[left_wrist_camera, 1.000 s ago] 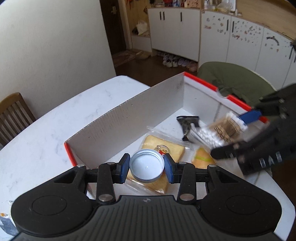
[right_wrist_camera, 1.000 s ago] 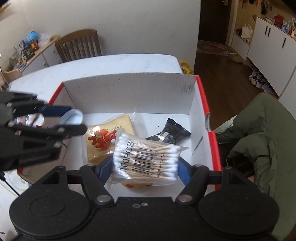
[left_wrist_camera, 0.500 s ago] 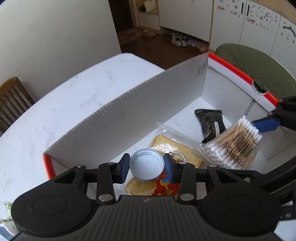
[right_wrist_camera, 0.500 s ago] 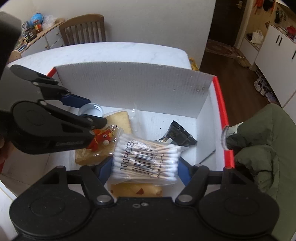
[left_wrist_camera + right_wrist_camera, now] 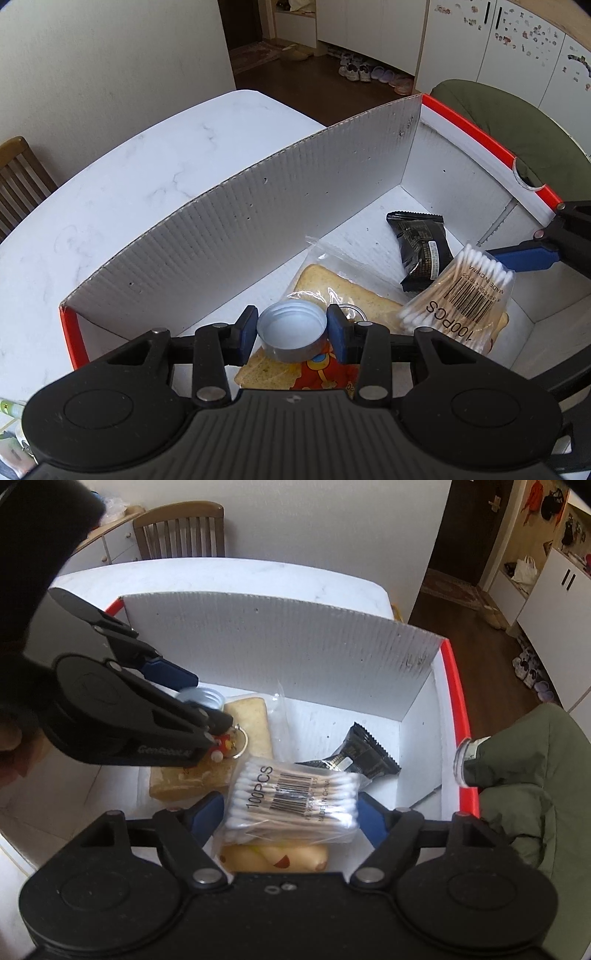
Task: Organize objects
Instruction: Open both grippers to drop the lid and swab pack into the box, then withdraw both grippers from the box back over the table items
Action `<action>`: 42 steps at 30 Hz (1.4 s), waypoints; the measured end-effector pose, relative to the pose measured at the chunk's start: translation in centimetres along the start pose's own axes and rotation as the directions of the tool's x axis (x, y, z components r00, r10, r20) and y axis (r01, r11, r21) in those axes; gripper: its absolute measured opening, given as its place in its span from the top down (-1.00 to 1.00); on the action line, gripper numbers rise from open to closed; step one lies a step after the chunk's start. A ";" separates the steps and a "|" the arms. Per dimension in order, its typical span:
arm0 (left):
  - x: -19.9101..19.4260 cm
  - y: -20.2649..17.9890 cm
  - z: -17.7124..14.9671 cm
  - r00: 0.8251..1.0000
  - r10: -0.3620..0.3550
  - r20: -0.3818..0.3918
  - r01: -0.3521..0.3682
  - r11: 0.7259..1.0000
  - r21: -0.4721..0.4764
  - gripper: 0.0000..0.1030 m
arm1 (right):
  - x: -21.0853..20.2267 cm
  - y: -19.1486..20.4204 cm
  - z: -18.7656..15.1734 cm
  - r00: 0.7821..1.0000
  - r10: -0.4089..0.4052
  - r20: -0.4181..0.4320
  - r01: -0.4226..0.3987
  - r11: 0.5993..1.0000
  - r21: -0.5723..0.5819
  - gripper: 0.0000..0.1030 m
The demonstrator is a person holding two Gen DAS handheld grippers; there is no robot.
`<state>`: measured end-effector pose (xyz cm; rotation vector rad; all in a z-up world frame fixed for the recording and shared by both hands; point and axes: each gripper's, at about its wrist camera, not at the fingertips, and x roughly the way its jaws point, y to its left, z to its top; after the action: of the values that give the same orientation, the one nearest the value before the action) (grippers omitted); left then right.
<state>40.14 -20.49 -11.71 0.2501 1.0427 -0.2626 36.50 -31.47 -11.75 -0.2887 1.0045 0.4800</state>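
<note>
A white cardboard box with a red rim [image 5: 476,136] [image 5: 456,686] stands on the white table. My left gripper [image 5: 291,330] is shut on a silver metal lid [image 5: 291,329] and holds it inside the box over a bagged slice of bread [image 5: 328,291]. The lid also shows in the right wrist view [image 5: 201,698]. My right gripper [image 5: 291,805] is shut on a clear pack of cotton swabs [image 5: 295,799], low inside the box. The pack also shows in the left wrist view [image 5: 458,295]. A black snack packet [image 5: 421,247] [image 5: 354,755] lies on the box floor.
A red toy keychain [image 5: 227,744] lies on the bread [image 5: 207,775]. A yellow bagged item [image 5: 275,856] lies under the swab pack. A green coat on a chair [image 5: 535,790] is right of the box. A wooden chair [image 5: 181,531] stands beyond the table.
Both grippers have moved deeper into the box with their loads. The swab pack has come down close to the box floor, and the lid has moved forward over the bread.
</note>
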 end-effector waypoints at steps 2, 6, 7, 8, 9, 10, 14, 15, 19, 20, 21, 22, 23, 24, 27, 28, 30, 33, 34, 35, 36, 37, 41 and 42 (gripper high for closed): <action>-0.1 0.0 0.0 1.000 0.005 0.001 -0.005 1.000 -0.004 0.01 | -0.1 -0.1 0.0 1.000 -0.001 0.003 0.001 1.000 0.003 -0.51; -0.5 0.2 -0.2 1.000 -0.012 0.004 0.012 1.000 -0.024 -0.02 | -0.5 -0.4 0.0 1.000 0.001 0.011 -0.001 1.000 0.015 -0.54; -0.6 0.2 -0.3 1.000 -0.014 0.009 0.015 1.000 -0.025 -0.06 | -0.7 -0.4 -0.1 1.000 0.001 0.015 -0.002 1.000 0.018 -0.57; -0.8 0.2 -0.4 1.000 -0.017 0.014 0.018 1.000 -0.025 -0.12 | -0.9 -0.5 -0.1 1.000 0.002 0.020 -0.003 1.000 0.022 -0.58; -1.1 0.1 -0.5 1.000 -0.021 0.023 0.022 0.999 -0.027 -0.26 | -1.1 -0.5 -0.2 1.000 0.005 0.024 -0.005 1.000 0.025 -0.59; -1.3 0.1 -0.6 0.999 -0.026 0.035 0.027 0.999 -0.028 -0.28 | -1.3 -0.5 -0.3 1.000 0.008 0.029 -0.009 1.000 0.029 -0.60; -2.4 0.0 -1.0 0.997 -0.043 0.061 0.045 0.998 -0.037 -0.28 | -2.5 -0.6 -0.7 0.999 0.019 0.047 -0.021 0.999 0.041 -0.63; -2.7 0.0 -1.1 0.997 -0.044 0.069 0.047 0.998 -0.040 -0.28 | -2.9 -0.6 -0.7 0.998 0.022 0.054 -0.024 0.999 0.043 -0.65; -4.1 0.3 -1.7 0.994 -0.051 0.095 0.056 0.997 -0.051 -0.28 | -4.2 -0.6 -0.9 0.996 0.034 0.085 -0.038 0.998 0.056 -0.71; -4.5 0.4 -1.8 0.993 -0.051 0.103 0.057 0.997 -0.051 -0.28 | -4.6 -0.6 -1.0 0.995 0.034 0.092 -0.039 0.997 0.059 -0.71; -4.8 0.4 -2.0 0.992 -0.052 0.113 0.057 0.997 -0.048 -0.28 | -4.9 -0.6 -1.0 0.995 0.033 0.098 -0.039 0.997 0.064 -0.72; -5.3 0.5 -2.1 0.991 -0.052 0.123 0.058 0.997 -0.044 -0.28 | -5.2 -0.6 -1.1 0.994 0.034 0.103 -0.041 0.997 0.068 -0.72; -5.7 0.5 -2.3 0.990 -0.052 0.134 0.058 0.998 -0.040 -0.28 | -5.6 -0.5 -1.1 0.993 0.035 0.109 -0.043 0.996 0.073 -0.72; -6.1 0.5 -2.4 0.988 -0.053 0.145 0.059 0.998 -0.036 -0.28 | -5.9 -0.5 -1.2 0.993 0.035 0.114 -0.044 0.996 0.077 -0.72; -7.4 0.7 -3.0 0.982 -0.066 0.175 0.073 0.997 -0.032 -0.28 | -7.0 -0.3 -1.4 0.991 0.031 0.133 -0.044 0.995 0.091 -0.72; -7.9 0.7 -3.2 0.981 -0.071 0.183 0.078 0.996 -0.032 -0.28 | -7.4 -0.2 -1.5 0.990 0.026 0.142 -0.040 0.995 0.092 -0.72; -9.0 1.0 -3.7 0.976 -0.085 0.199 0.094 0.995 -0.037 -0.28 | -8.1 0.2 -1.6 0.988 0.013 0.157 -0.028 0.995 0.092 -0.72; -10.7 1.2 -4.5 0.968 -0.102 0.229 0.109 0.994 -0.020 -0.28 | -9.1 0.8 -1.7 0.985 0.006 0.174 -0.025 0.994 0.104 -0.72; -11.2 1.2 -4.9 0.965 -0.105 0.239 0.111 0.994 -0.012 -0.28 | -9.4 1.1 -1.8 0.984 0.004 0.178 -0.023 0.994 0.106 -0.72; -11.8 1.3 -5.2 0.963 -0.109 0.247 0.114 0.993 -0.007 -0.28 | -9.7 1.3 -1.8 0.983 0.001 0.183 -0.021 0.994 0.106 -0.72; -12.3 1.5 -5.6 0.960 -0.114 0.255 0.119 0.993 -0.004 -0.28 | -10.0 1.7 -1.8 0.982 -0.002 0.189 -0.018 0.994 0.105 -0.73; -12.8 1.7 -5.9 0.957 -0.120 0.263 0.126 0.992 -0.004 -0.28 | -10.3 2.0 -1.8 0.981 -0.004 0.194 -0.017 0.994 0.106 -0.73; -14.6 2.9 -7.4 0.946 -0.140 0.292 0.150 0.989 -0.009 -0.28 | -11.4 3.5 -1.8 0.977 -0.006 0.212 -0.020 0.992 0.123 -0.76; -15.0 3.2 -7.8 0.944 -0.140 0.299 0.149 0.989 -0.007 -0.28 | -11.6 3.9 -1.7 0.977 -0.006 0.215 -0.022 0.992 0.127 -0.77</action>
<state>27.61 -13.54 -2.11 0.1017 0.7652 -0.4049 28.05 -31.75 -2.73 -0.1143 0.8208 0.4416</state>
